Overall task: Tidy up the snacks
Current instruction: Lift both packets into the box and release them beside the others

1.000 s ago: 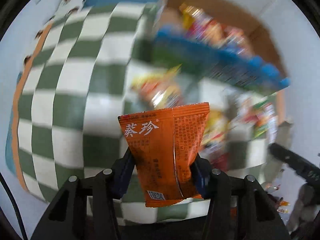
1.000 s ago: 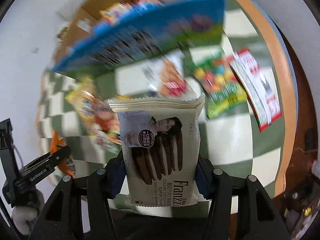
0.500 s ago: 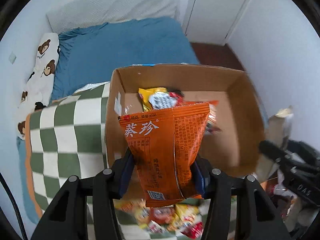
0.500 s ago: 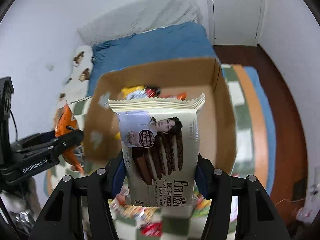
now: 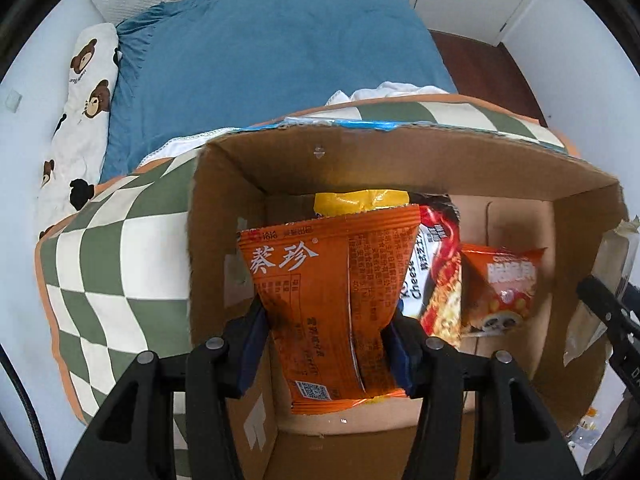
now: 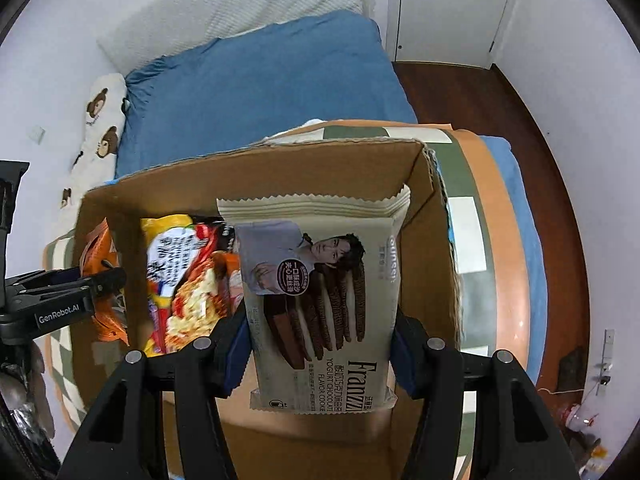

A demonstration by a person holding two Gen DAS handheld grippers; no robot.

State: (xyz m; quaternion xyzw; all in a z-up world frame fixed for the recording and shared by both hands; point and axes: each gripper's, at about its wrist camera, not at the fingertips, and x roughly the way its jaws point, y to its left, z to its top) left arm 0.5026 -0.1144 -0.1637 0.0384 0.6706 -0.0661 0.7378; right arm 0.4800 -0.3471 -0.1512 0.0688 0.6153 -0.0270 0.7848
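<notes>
An open cardboard box (image 5: 400,152) lies below both grippers. My left gripper (image 5: 326,320) points down over the box's left part, its pads against an orange snack packet (image 5: 320,280); its jaws are opening slightly with the packet still between them. My right gripper (image 6: 320,340) is shut on a beige pack of chocolate cookies (image 6: 320,280), held over the right part of the box (image 6: 280,168). On the box floor lie a yellow and red noodle packet (image 6: 184,272) and a small orange-red packet (image 5: 504,280).
The box stands on a green and white checked blanket (image 5: 120,248) with an orange border. Beyond it are a blue bed (image 5: 260,60) and a bear-print pillow (image 5: 80,100). A dark wooden floor (image 6: 480,100) and a white door (image 6: 440,8) are at the back right.
Both grippers have swept away from the loose snacks on the blanket to above the open box, each with its packet still in it. The box now fills the lower middle of both views.
</notes>
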